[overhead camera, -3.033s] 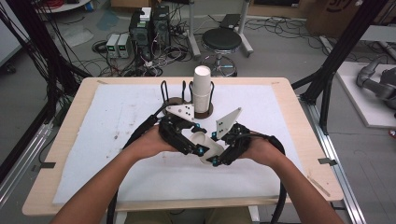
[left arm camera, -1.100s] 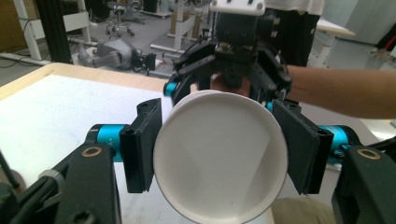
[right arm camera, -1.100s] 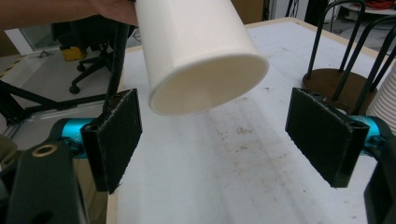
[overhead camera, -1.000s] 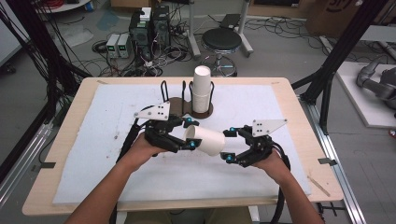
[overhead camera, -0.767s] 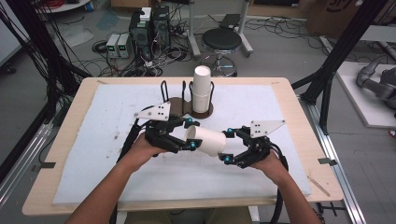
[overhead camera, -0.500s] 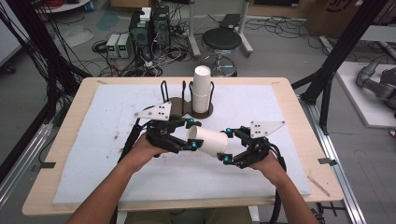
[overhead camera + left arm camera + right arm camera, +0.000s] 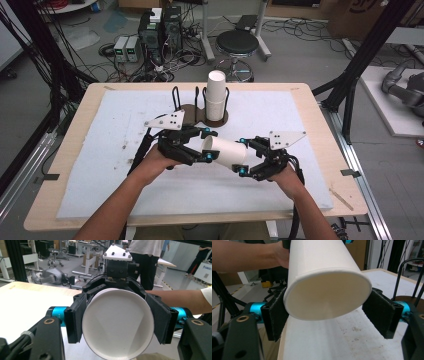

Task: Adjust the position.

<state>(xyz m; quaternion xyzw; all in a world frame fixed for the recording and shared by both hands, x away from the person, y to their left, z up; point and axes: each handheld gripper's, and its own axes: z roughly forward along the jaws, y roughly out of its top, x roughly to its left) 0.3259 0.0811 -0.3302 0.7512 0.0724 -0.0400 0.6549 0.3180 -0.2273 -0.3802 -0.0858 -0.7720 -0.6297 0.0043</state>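
**Two grippers meet on one paper cup at mid-table**

Two hand-held grippers face each other over the white mat, with a white paper cup lying sideways in the air between them.

At 9 o'clock of the cup, the left gripper reaches in from the person's left hand. Its jaws stand at the cup's open rim, one on each side; whether they press on it or merely flank it, I cannot tell. Its own camera looks straight into the cup's mouth.

At 3 o'clock of the cup, the right gripper has its jaws parted wider than the cup's closed base. In the right gripper view the near pad touches the cup, while the far pad stands just apart from it.

At 12 o'clock, near the table's far edge, a dark wire cup holder carries an upright stack of paper cups.
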